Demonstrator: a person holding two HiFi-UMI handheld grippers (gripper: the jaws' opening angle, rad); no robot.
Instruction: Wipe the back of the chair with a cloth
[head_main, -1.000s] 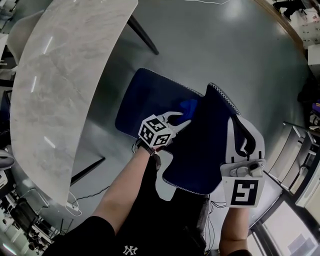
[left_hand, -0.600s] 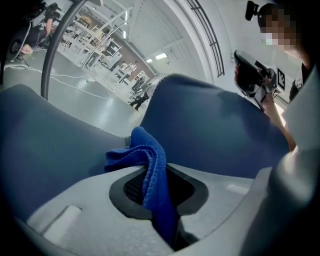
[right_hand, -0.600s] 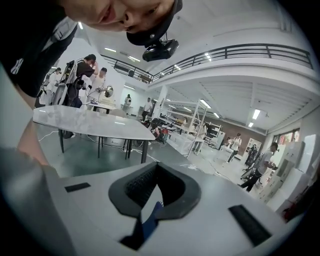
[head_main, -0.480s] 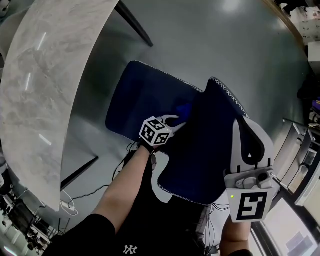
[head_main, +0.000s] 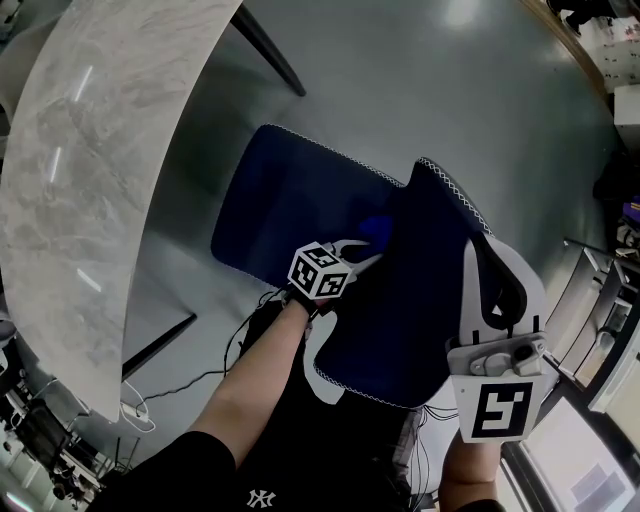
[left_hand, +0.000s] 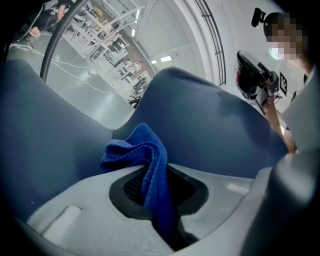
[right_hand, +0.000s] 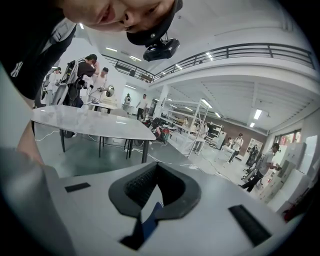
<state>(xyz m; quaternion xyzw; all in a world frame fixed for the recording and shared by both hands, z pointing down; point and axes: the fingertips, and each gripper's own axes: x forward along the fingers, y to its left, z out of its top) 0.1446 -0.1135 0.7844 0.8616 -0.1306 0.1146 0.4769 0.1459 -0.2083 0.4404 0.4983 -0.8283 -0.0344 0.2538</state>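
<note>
A navy chair stands below me, its seat (head_main: 285, 200) to the left and its back (head_main: 420, 290) to the right. My left gripper (head_main: 362, 252) is shut on a blue cloth (head_main: 375, 228), which is bunched against the front of the chair back just above the seat. In the left gripper view the cloth (left_hand: 145, 160) hangs out of the left gripper (left_hand: 160, 200), with the chair back (left_hand: 215, 130) right behind it. My right gripper (head_main: 495, 300) sits at the back's right edge. In its own view the right gripper (right_hand: 150, 212) is closed on a thin stitched sliver of navy chair edge (right_hand: 149, 222).
A large marble table (head_main: 90, 170) curves along the left, with a dark leg (head_main: 265, 45) on the grey floor (head_main: 450, 90). Cables (head_main: 150, 400) lie on the floor beside the chair. Shelving and equipment crowd the right edge (head_main: 600, 330). People stand in the hall beyond.
The left gripper and cloth have slid a little down the front of the chair back. The right gripper has stayed on the back's edge.
</note>
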